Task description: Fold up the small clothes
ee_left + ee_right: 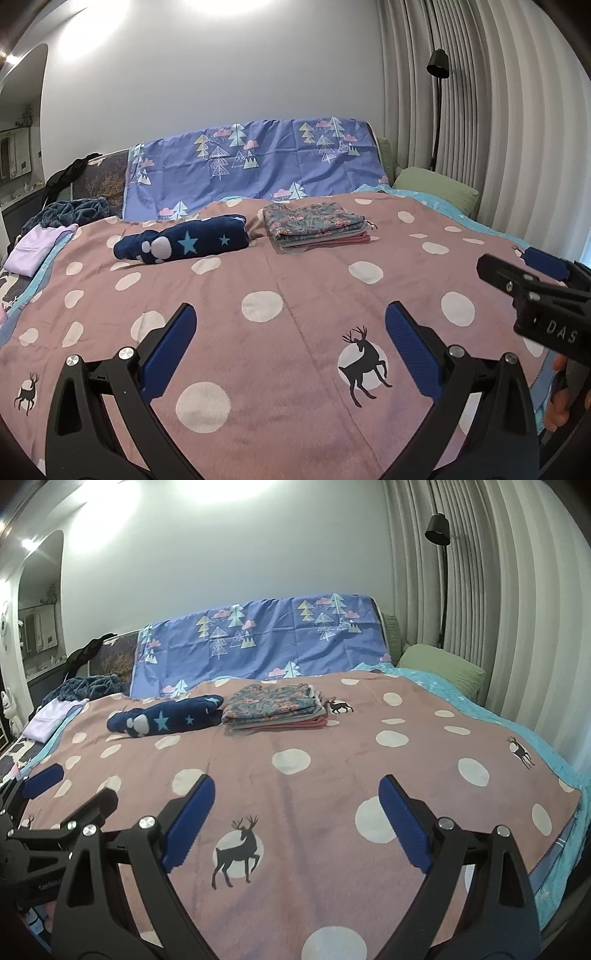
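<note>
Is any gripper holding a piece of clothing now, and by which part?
No. The left gripper and the right gripper are both open and empty above the blanket; the folded stack lies untouched.

A blanket (332, 760) is spread over the bed (517, 716), reaching its near edge. Toward the far edge, a folded stack of clothes (275, 707) is set on the blanket near the middle. A rolled garment (166, 718) is laid just left of the stack, close to touching it in the right wrist view. At the far left corner, a crumpled throw (74, 212) and a flat folded piece (35, 247) are seen, the piece nearer. A sheet (251, 162) is draped upright behind the far edge. A pillow (441, 666) is placed at the far right corner, with a floor lamp (439, 554) behind it, before the curtain (498, 590).
</note>
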### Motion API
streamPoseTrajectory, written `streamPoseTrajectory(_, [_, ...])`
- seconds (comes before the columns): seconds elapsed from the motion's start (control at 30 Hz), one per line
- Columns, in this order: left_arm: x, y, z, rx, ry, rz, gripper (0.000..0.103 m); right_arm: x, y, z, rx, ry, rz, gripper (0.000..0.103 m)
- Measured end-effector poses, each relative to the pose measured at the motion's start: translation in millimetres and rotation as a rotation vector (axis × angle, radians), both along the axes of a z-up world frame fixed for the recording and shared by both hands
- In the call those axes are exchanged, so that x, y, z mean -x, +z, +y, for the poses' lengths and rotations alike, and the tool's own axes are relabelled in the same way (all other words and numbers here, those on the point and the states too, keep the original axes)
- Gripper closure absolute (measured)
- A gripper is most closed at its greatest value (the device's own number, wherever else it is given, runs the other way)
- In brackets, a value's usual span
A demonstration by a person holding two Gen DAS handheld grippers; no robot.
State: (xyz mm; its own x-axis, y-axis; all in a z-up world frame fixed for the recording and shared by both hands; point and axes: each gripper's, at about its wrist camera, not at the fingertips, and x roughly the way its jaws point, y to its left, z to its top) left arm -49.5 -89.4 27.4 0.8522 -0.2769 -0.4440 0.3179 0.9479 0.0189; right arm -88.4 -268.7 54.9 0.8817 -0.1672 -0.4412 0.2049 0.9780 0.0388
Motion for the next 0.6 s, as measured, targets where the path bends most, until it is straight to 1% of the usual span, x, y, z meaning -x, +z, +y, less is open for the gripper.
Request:
streamPoseTrajectory(0.13, [-11.1,-5.5,1.9,-0.003,0.02,0.004,0.001,-18.0,-2.7,1.9,0.011,-0.002,0.014,0.011])
streamPoseTrajectory(0.47, [-52.0,-17.7,6.4,-0.005,0.006,0.065,0.001,-62.1,-14.2,7.2,0.019,0.005,0.064,0.011])
streamPoseTrajectory(0.6, [-62.7,-21.7,7.7,-0.023,0.012,0.075,0.001,-76.8,-19.6,10.0,0.018,0.016,0.076,0.011])
